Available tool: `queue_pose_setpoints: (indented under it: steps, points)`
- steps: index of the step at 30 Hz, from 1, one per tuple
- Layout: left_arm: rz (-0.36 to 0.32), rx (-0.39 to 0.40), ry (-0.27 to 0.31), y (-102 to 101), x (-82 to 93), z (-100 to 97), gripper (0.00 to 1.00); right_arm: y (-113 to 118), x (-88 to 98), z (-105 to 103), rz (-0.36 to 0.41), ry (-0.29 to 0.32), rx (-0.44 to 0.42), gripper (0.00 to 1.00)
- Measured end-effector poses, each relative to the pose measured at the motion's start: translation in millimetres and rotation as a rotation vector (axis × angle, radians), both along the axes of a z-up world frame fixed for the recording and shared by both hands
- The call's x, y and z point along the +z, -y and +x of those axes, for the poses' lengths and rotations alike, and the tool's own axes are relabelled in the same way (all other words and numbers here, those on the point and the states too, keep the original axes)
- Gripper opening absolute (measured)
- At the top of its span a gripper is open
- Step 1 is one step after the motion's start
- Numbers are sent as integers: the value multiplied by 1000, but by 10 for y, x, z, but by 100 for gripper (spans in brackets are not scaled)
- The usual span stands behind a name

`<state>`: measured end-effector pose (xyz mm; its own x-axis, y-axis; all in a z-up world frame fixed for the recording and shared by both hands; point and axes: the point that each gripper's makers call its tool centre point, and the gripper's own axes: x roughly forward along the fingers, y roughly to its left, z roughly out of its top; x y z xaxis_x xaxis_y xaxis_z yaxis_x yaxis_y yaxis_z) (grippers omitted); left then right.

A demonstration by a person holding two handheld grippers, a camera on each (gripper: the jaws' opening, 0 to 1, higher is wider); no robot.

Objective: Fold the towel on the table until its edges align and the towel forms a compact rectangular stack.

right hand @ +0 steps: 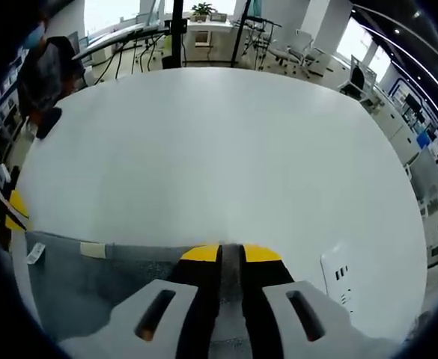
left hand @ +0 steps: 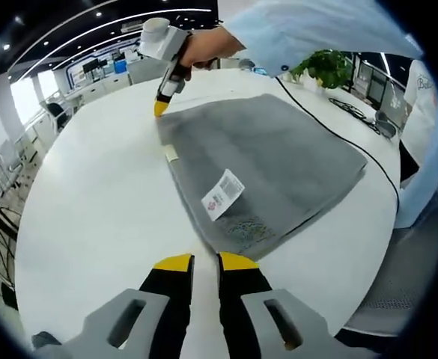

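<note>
A grey towel [left hand: 263,161] lies flat on a white round table [left hand: 91,202], folded into a rough rectangle, with a white care label [left hand: 223,194] showing a red mark near its nearer left edge and a small pale tag [left hand: 171,152] further along that same edge. In the left gripper view the left gripper [left hand: 205,262] sits low in front, its yellow-tipped jaws only a narrow gap apart and holding nothing, the tips just beside the towel's near corner without clearly touching it. At the towel's far left corner the right gripper [left hand: 161,109] comes down from a person's hand [left hand: 204,46], its yellow tip right at the cloth edge. In the right gripper view the right gripper [right hand: 231,254] has its jaws almost together over the towel's [right hand: 99,288] edge, with a strip of grey cloth lying between them; whether they actually pinch it I cannot tell. A white power strip [right hand: 342,278] rests on the table to the right of that gripper, and a potted plant [left hand: 325,67] stands at the table's far side.
</note>
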<state>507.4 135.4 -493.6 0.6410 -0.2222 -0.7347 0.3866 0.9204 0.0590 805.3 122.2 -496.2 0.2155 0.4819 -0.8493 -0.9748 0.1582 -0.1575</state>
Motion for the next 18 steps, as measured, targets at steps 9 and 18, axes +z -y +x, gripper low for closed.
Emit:
queue_pose_setpoints:
  steps: [9, 18]
  points:
    - [10, -24, 37, 104, 179, 76, 15, 161, 123, -13, 20, 2, -23, 8]
    - [8, -35, 60, 213, 288, 125, 16, 298, 159, 100, 23, 7, -36, 9]
